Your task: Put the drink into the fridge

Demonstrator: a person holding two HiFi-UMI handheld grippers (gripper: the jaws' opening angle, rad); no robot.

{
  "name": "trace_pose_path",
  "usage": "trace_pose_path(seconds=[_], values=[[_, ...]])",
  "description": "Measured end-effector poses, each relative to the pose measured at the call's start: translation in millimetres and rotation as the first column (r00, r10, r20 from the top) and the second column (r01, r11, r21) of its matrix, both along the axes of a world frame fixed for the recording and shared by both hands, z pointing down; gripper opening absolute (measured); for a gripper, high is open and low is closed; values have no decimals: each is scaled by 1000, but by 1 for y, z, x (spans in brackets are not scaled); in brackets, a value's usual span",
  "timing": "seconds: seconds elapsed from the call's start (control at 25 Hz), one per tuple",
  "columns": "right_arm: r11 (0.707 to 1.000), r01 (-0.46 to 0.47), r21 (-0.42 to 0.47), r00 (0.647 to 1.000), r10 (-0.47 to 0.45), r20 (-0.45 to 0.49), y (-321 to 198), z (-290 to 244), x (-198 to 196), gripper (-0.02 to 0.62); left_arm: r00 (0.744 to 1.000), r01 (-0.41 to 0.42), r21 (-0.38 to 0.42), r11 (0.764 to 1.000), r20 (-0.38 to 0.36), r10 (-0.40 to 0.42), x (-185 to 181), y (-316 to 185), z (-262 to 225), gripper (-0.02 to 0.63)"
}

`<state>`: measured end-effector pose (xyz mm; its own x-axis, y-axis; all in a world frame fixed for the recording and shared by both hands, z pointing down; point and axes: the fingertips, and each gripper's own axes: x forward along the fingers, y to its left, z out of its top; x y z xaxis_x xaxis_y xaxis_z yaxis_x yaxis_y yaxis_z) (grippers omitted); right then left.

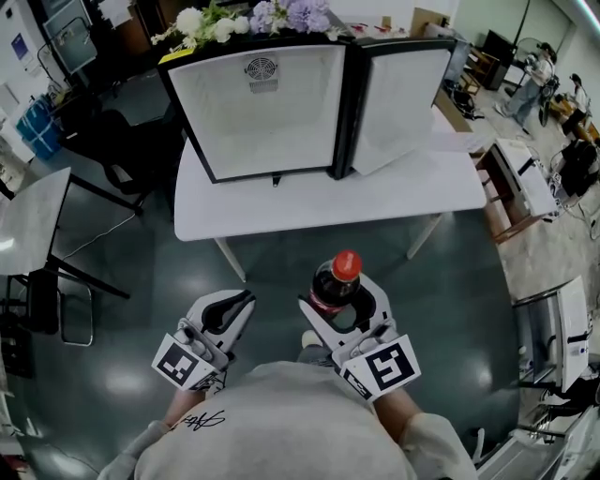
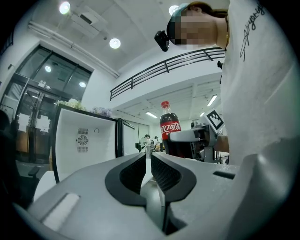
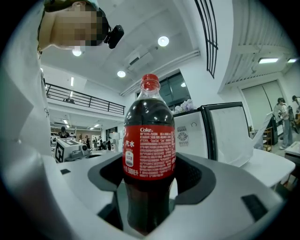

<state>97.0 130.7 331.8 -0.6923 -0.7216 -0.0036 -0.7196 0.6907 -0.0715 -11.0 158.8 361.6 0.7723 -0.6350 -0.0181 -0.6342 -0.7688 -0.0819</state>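
Okay, quick pass. My right gripper [image 1: 345,302] is pinching the bottle [image 1: 337,279] at lower centre of the head view. Both jaws are pressed on the dark body below the red label, and the red cap points up at the camera. The right gripper view confirms it: the bottle [image 3: 149,140] stands upright between the jaws, long axis vertical.

My left gripper [image 1: 234,302], lower left of centre, has its jaws pressed together on nothing. Its own view shows only a thin slit between the pads [image 2: 133,171].

The fridge [image 1: 272,122] sits at upper centre on the white table [image 1: 309,206]. Its door [image 1: 398,103] is swung wide to the right, its white inside faces me and looks bare, and there are flowers [image 1: 253,19] on top (not relevant).

The key relation is that the fridge lies straight up-frame from the bottle and a touch left, well apart, with a strip of dark floor [image 1: 281,262] and the table edge between. The right gripper is the nearer one and already loaded. My guess is that the next move is a forward carry with the bottle kept upright, steering left of the door's edge.
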Motion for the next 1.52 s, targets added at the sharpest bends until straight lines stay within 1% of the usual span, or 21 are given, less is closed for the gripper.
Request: trace_pose_path(seconds=[0.36, 0.68, 0.84, 0.96, 1.04, 1.36, 1.52], values=[[999, 41, 12, 999, -40, -2, -55, -7, 11, 313, 999, 36, 3, 999, 3, -36, 11, -55, -5, 35], [997, 76, 8, 997, -76, 14, -88, -2, 21, 313, 996, 93, 2, 996, 5, -93, 16, -84, -3, 35], [994, 108, 10, 994, -108, 24, -96, -1, 26, 313, 991, 131, 3, 991, -2, -131, 17, -89, -4, 35], [992, 127, 9, 992, -128, 13, -102, 3, 27, 313, 986, 162, 0, 987, -36, -162, 16, -92, -4, 35], [990, 143, 2, 990, -143, 12, -103, 5, 26, 313, 984, 168, -15, 986, -57, -168, 17, -91, -2, 35], [985, 170, -6, 985, -170, 16, -102, 6, 25, 313, 983, 179, -14, 984, -38, -180, 18, -93, 2, 35], [986, 168, -12, 986, -168, 20, -107, 6, 30, 313, 982, 185, -13, 983, -26, -185, 21, -94, -1, 35]])
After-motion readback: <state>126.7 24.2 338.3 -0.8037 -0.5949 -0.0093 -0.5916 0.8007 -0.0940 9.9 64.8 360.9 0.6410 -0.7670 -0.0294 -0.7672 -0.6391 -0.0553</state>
